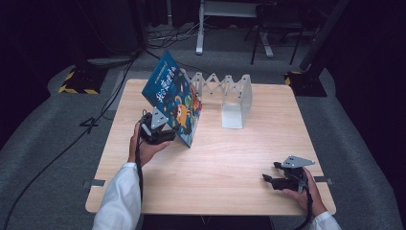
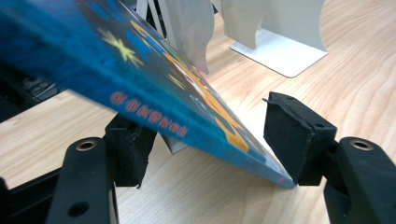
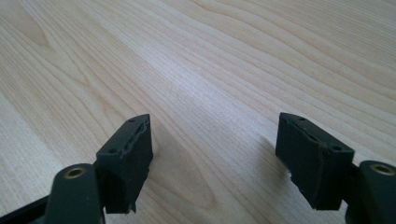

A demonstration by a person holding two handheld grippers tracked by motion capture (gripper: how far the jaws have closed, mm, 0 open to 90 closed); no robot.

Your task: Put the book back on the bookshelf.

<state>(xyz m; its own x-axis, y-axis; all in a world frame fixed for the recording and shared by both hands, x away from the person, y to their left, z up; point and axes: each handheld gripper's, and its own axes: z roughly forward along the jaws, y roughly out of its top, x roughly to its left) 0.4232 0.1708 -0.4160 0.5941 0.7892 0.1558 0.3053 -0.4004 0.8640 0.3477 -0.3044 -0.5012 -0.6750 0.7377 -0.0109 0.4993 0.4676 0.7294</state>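
Though its cover writing blurs, the book [image 1: 174,100] shows Chinese characters.

book [image 2: 140,84] blurred, cropped top-left

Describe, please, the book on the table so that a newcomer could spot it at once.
On the wooden table, look to the far left, in front of the white accordion-style book rack. There a book stands tilted on its lower edge beside the left tool. Its bright blue cover with orange cartoon figures sets it apart from the plain white rack.

blue picture book [image 1: 173,98] | tilted, lower corner on table | leaning beside white rack
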